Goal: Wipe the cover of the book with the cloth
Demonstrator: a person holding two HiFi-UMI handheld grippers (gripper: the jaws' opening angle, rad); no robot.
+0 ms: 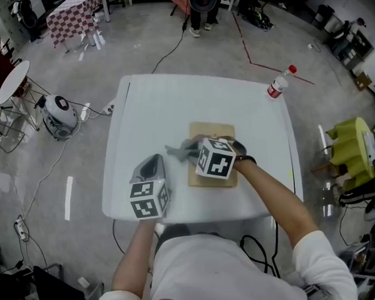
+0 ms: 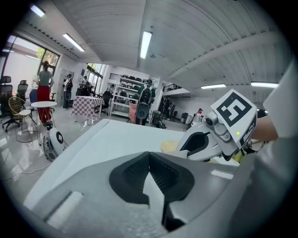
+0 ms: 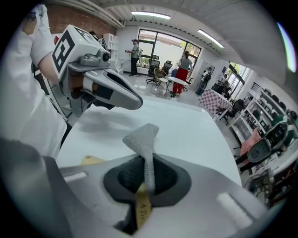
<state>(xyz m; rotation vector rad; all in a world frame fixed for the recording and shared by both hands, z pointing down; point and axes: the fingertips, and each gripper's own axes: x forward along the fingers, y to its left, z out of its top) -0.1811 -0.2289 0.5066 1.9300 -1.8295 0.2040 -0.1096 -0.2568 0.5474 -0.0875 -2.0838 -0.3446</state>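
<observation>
A: Where is the book seen?

B: The tan, flat rectangular book (image 1: pixel 210 131) is laid on the white, round-cornered table (image 1: pixel 172 97), on the near half and right of the middle. In the right gripper view a strip of its cover (image 3: pixel 142 209) is seen through the gap under the jaws, with some print on it that cannot be read.

A: And the cloth?

B: The grey woven cloth (image 1: pixel 180 150) is clamped in the right gripper (image 1: pixel 197 153), whose jaws are closed tight on a narrow fold of it. One end of the cloth (image 3: pixel 142 139) is seen standing up past the right gripper (image 3: pixel 148 174). From the head view the cloth is seen at the book's left edge, partly over the table. Whether it is pressed to the cover cannot be told.

A: What is noted of the other claw?

B: The left gripper (image 1: pixel 155 159) is held over the near left part of the table, beside the book and apart from it. In its own view the left gripper (image 2: pixel 150 160) is seen with its jaws brought together at the tips and nothing between them — only bare table is shown beyond.

A: Anything else on the table?

B: A clear plastic bottle with a red cap (image 1: pixel 278 85) is seen at the far right corner, well apart from the book.
</observation>
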